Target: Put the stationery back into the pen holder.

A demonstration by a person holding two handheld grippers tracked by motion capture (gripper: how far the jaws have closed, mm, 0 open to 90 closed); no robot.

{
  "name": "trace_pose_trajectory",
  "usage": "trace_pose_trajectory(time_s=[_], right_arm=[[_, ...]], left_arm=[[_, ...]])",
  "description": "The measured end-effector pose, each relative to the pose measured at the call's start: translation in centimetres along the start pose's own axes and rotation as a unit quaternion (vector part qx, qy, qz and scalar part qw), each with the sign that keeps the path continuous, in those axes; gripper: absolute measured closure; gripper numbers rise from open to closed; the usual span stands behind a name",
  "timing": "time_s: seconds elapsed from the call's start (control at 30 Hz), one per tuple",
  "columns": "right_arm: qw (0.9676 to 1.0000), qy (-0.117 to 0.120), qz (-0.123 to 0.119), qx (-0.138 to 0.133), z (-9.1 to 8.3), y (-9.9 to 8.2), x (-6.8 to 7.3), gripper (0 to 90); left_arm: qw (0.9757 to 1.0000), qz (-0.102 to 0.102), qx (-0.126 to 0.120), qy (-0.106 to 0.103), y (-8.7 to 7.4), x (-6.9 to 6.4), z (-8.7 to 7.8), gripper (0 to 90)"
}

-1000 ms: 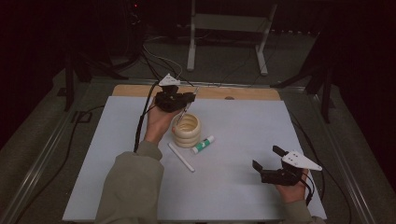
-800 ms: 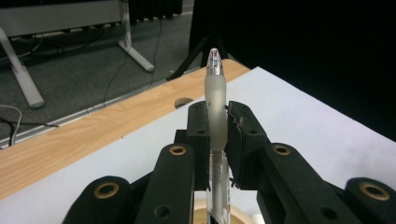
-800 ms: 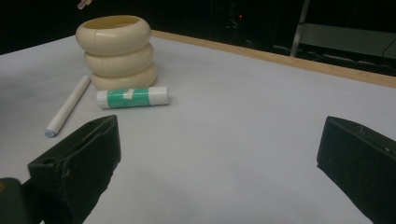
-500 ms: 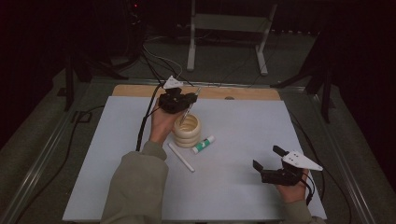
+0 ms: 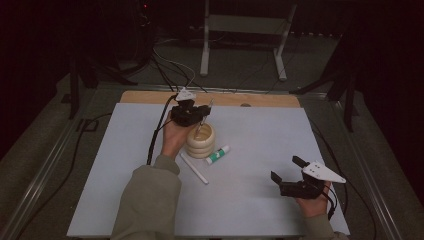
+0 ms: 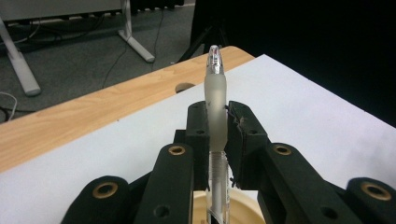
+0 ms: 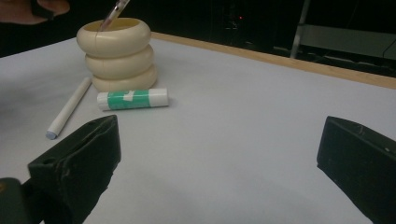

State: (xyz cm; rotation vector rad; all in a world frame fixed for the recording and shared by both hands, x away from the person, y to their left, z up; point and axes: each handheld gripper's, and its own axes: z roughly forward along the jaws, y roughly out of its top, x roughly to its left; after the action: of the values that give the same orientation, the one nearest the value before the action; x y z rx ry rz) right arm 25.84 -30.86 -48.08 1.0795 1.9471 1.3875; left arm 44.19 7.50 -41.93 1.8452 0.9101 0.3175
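Note:
My left gripper (image 5: 199,114) (image 6: 216,126) is shut on a clear pen (image 6: 215,107), held upright over the cream ringed holder (image 5: 201,141) (image 7: 119,58). The pen's lower end (image 7: 112,16) dips into the holder's mouth. A white stick (image 5: 194,168) (image 7: 69,108) and a green-and-white glue stick (image 5: 218,155) (image 7: 132,99) lie on the white mat beside the holder. At the near right my right gripper (image 5: 289,170) (image 7: 219,154) hovers low over the mat, open, with nothing between its jaws.
The white mat (image 5: 260,140) covers a wooden tabletop whose far edge (image 5: 260,100) shows bare. Cables trail off the far left of the table. A metal stand (image 5: 240,30) is on the floor beyond.
My left gripper has sunk a little with the pen, bringing its lower end down into the holder. The right gripper has stayed put.

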Motion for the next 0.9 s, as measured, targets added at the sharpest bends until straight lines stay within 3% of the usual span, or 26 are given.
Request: trace_pose_trajectory(time_s=[0.17, 0.37, 0.43, 0.53, 0.6, 0.9], right_arm=[[1.0000, 0.000, -0.001, 0.000, 0.0, 0.0, 0.0, 0.1], [1.0000, 0.000, -0.001, 0.001, 0.0, 0.0, 0.0, 0.1], [1.0000, 0.000, -0.001, 0.001, 0.0, 0.0, 0.0, 0.1], [1.0000, 0.000, -0.001, 0.001, 0.0, 0.0, 0.0, 0.1], [1.0000, 0.000, -0.002, 0.001, 0.0, 0.0, 0.0, 0.1], [1.0000, 0.000, -0.001, 0.002, 0.0, 0.0, 0.0, 0.1]], left_arm=[[0.9999, -0.014, 0.002, 0.000, -1.2, 0.5, 0.0, 80.2], [0.9998, -0.017, 0.014, -0.002, -1.9, 0.5, 0.1, 79.0], [0.9997, -0.022, -0.001, -0.008, -1.8, 0.5, -0.2, 63.0], [0.9996, -0.021, -0.004, 0.016, -1.5, 0.1, -0.5, 28.0], [0.9995, -0.018, -0.002, 0.025, -1.3, 0.0, -0.7, 15.8], [0.9991, -0.024, -0.017, 0.032, -0.7, 0.1, -2.2, 8.0]])
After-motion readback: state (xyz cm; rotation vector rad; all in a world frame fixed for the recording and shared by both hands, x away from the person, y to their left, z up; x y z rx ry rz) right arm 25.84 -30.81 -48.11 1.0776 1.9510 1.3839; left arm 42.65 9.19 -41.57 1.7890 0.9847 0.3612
